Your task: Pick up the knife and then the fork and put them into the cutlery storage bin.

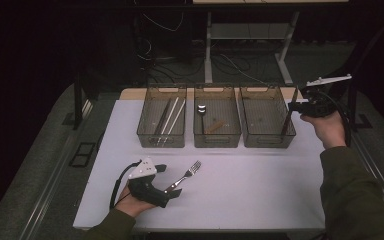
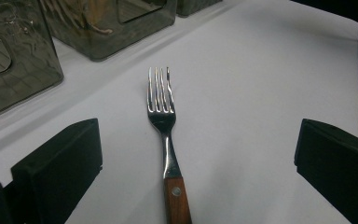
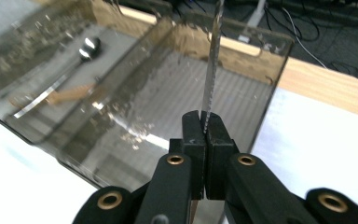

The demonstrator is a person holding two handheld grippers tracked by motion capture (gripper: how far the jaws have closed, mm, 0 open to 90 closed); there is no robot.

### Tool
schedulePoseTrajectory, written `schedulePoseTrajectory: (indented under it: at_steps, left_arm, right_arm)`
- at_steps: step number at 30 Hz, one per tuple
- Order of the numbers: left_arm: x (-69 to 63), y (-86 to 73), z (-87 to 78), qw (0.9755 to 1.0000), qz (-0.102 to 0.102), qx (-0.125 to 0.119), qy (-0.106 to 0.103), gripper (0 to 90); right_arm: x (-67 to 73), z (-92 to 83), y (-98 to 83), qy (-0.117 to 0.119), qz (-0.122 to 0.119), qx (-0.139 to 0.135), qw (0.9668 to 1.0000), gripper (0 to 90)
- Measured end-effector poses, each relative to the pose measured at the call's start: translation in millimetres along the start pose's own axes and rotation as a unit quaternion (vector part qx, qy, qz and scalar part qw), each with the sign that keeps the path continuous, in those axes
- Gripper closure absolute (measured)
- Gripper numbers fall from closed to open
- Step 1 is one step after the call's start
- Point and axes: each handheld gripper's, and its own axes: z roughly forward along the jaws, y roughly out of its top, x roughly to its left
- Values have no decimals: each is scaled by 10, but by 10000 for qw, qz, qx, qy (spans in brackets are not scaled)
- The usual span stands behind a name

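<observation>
A fork (image 1: 186,176) with a wooden handle lies on the white table (image 1: 250,190), tines toward the bins. My left gripper (image 1: 169,181) rests at the front left, open, with the fork's handle between its jaws and untouched. In the left gripper view the fork (image 2: 164,116) lies midway between the two black pads (image 2: 58,168) of my left gripper (image 2: 198,154). My right gripper (image 1: 292,106) is raised at the back right, shut on a serrated knife (image 1: 285,125) by the right bin (image 1: 267,136). In the right gripper view its jaws (image 3: 204,128) clamp the knife blade (image 3: 209,79).
Three translucent bins stand in a row at the back of the table. The left bin (image 1: 146,131) holds long pale sticks (image 1: 170,116). The middle bin (image 1: 217,140) holds a spoon (image 1: 201,109) with a wooden handle. Cables and table legs lie on the floor behind.
</observation>
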Motion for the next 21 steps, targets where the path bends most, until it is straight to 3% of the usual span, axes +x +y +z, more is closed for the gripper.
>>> schedulePoseTrajectory:
  at_steps: [8, 11, 21]
  left_arm:
    - [-10, 0, 13, 10000, 11, 54, -38, 0]
    - [-13, -1, 14, 10000, 12, 60, -37, 0]
    - [-18, 3, 14, 10000, 21, 73, -42, 0]
  right_arm:
    - [-16, 108, -75, -119, -193, 516, 9984, 896]
    - [-33, 144, -95, -79, -84, 379, 9992, 896]
    - [5, 397, -92, -116, -64, 64, 9999, 893]
